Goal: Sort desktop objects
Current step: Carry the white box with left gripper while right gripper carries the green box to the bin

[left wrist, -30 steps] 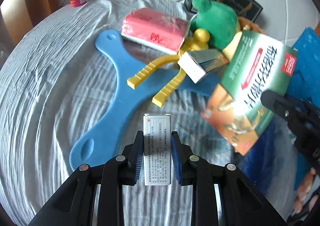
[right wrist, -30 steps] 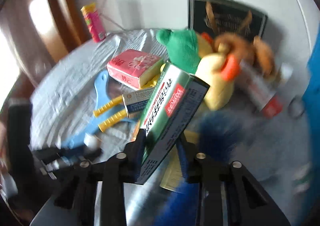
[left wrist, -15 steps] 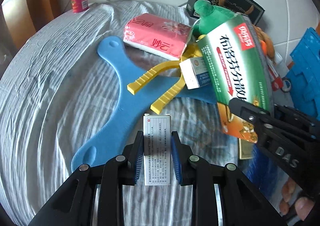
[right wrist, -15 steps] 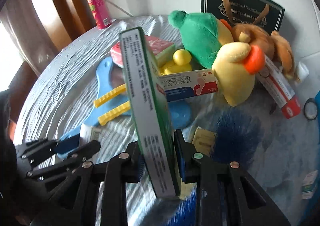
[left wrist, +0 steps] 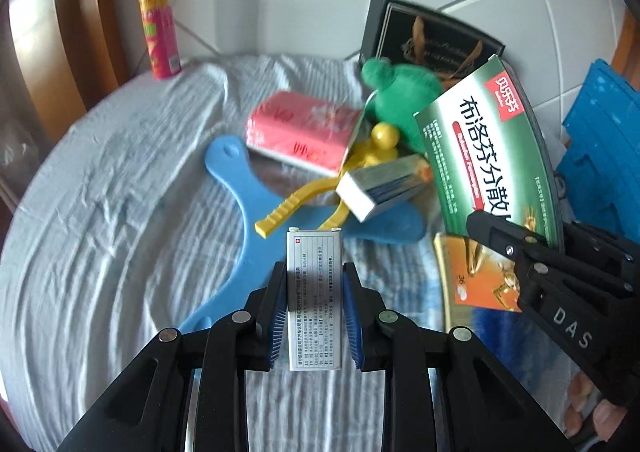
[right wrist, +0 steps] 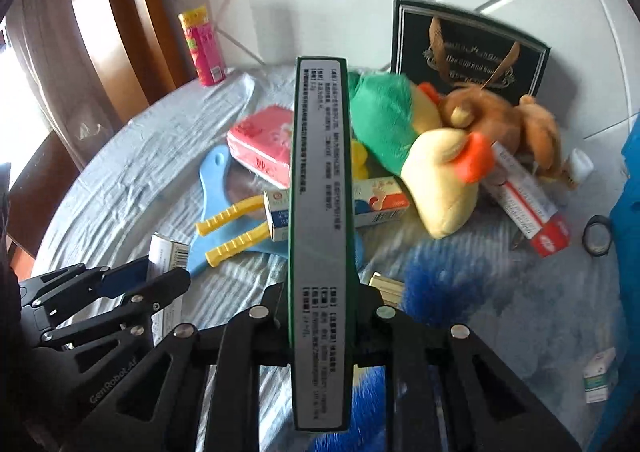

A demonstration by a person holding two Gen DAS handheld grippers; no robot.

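My left gripper [left wrist: 315, 300] is shut on a small white medicine box [left wrist: 314, 292] and holds it above the cloth-covered table [left wrist: 100, 212]. My right gripper [right wrist: 320, 316] is shut on a large green medicine box [right wrist: 320, 212], held upright on its narrow edge; its green front shows in the left wrist view [left wrist: 484, 156]. The left gripper also shows in the right wrist view [right wrist: 160, 272] at the lower left. On the table lie a pink tissue pack [left wrist: 300, 132], a blue paddle [left wrist: 240, 204], yellow tongs [left wrist: 304, 200] and a blue-and-white box [left wrist: 380, 188].
A green plush [right wrist: 380, 112], a yellow plush [right wrist: 444, 172] and a brown plush [right wrist: 504, 116] lie by a black gift bag [right wrist: 468, 48]. A red-white tube box [right wrist: 528, 200], a pink can [right wrist: 202, 44], a blue fuzzy item [right wrist: 440, 280] and a blue crate [left wrist: 600, 140] are around.
My right gripper has turned the green box upright, edge toward its camera, and lifted it. My left gripper has risen a little, still holding the white box.
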